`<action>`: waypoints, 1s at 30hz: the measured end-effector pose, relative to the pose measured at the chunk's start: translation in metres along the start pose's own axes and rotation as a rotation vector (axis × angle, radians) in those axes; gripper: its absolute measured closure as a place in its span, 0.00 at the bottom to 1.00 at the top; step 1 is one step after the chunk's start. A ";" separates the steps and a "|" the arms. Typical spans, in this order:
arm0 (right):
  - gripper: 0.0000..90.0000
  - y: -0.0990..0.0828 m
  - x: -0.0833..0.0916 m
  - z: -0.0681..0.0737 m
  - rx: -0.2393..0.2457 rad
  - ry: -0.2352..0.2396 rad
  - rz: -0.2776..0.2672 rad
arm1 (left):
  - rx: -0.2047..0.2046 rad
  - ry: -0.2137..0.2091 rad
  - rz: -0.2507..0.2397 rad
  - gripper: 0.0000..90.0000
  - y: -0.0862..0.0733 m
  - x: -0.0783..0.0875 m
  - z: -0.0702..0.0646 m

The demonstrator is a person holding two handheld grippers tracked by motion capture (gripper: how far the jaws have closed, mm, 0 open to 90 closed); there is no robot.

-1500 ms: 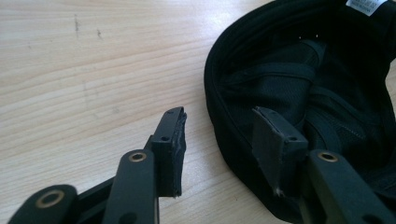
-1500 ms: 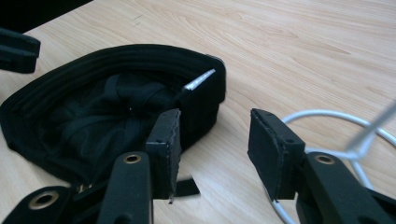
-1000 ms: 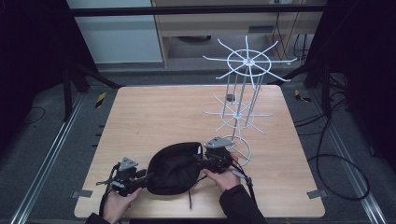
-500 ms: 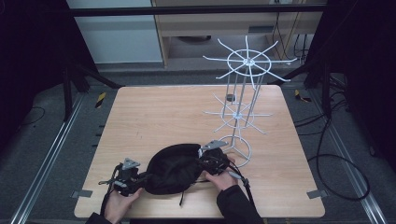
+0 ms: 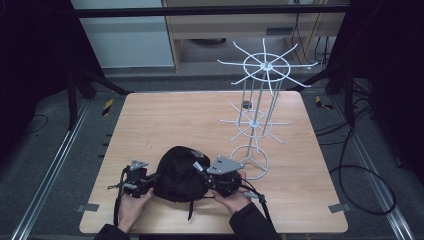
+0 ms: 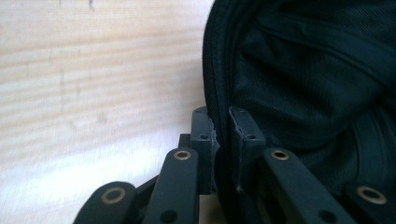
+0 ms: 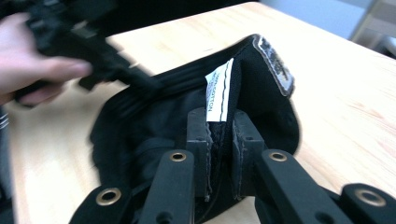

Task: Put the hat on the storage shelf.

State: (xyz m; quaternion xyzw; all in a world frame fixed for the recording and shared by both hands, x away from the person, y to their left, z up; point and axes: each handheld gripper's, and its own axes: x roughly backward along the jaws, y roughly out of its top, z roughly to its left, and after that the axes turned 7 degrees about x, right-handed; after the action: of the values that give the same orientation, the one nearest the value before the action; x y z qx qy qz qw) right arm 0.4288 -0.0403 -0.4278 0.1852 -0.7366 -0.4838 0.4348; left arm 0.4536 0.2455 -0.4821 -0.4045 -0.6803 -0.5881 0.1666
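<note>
At the bottom centre of the high view, a black cap [image 5: 179, 172] lies on the wooden table [image 5: 165, 117]. The left gripper [image 6: 219, 140] pinches its edge, and the right gripper [image 7: 219, 135] clamps the rim beside a white label [image 7: 218, 91]. Farther back, at upper right, stands a white wire rack [image 5: 260, 100].

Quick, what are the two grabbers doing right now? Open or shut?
Left gripper: closed, pinching the edge of the black cap.
Right gripper: closed, pinching the cap's edge by its white label.

Left hand-held gripper [image 7: 88, 37] motion-blurred; label [image 7: 218, 91] print illegible.
</note>
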 end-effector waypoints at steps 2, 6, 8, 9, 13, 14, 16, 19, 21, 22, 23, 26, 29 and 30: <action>0.89 -0.005 -0.001 0.006 0.028 0.035 0.027 | -0.002 0.004 -0.016 0.90 0.003 -0.005 -0.002; 0.89 -0.019 -0.004 0.012 0.028 0.051 0.081 | -0.008 -0.003 -0.014 0.89 0.004 -0.007 -0.002; 0.88 -0.023 -0.005 0.013 0.026 0.054 0.088 | -0.008 -0.011 -0.014 0.89 0.005 -0.007 -0.002; 0.88 -0.028 -0.006 0.013 0.018 0.054 0.101 | -0.005 -0.017 -0.014 0.88 0.005 -0.007 -0.001; 0.88 -0.037 -0.008 0.013 -0.005 0.042 0.121 | -0.008 -0.033 -0.034 0.81 0.005 -0.001 0.001; 0.88 -0.038 -0.008 0.013 -0.008 0.038 0.124 | -0.010 -0.035 -0.048 0.79 0.006 0.002 0.002; 0.88 -0.041 -0.009 0.014 -0.012 0.028 0.132 | -0.005 -0.037 -0.088 0.72 0.009 0.011 0.004; 0.87 -0.045 -0.008 0.014 -0.026 0.016 0.135 | 0.008 -0.086 -0.136 0.66 0.012 0.028 0.003; 0.87 -0.046 -0.008 0.014 -0.034 0.017 0.135 | 0.003 -0.115 -0.150 0.64 0.013 0.032 -0.001; 0.85 -0.048 -0.008 0.014 -0.042 0.018 0.133 | -0.009 -0.136 -0.158 0.60 0.013 0.034 -0.006; 0.85 -0.048 -0.008 0.014 -0.042 0.018 0.133 | -0.019 -0.147 -0.162 0.60 0.013 0.035 -0.010; 0.84 -0.049 -0.008 0.014 -0.043 0.023 0.130 | -0.071 -0.193 -0.160 0.53 0.014 0.033 -0.034; 0.83 -0.050 -0.008 0.014 -0.052 0.028 0.124 | -0.091 -0.209 -0.155 0.50 0.017 0.030 -0.045; 0.83 -0.050 -0.007 0.014 -0.056 0.029 0.121 | -0.094 -0.222 -0.145 0.49 0.019 0.026 -0.051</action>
State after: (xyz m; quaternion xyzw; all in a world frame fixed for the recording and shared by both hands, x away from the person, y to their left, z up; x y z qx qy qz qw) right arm 0.4136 -0.0505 -0.4772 0.1351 -0.7264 -0.4742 0.4787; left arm 0.4387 0.2063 -0.4384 -0.4243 -0.6938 -0.5812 0.0284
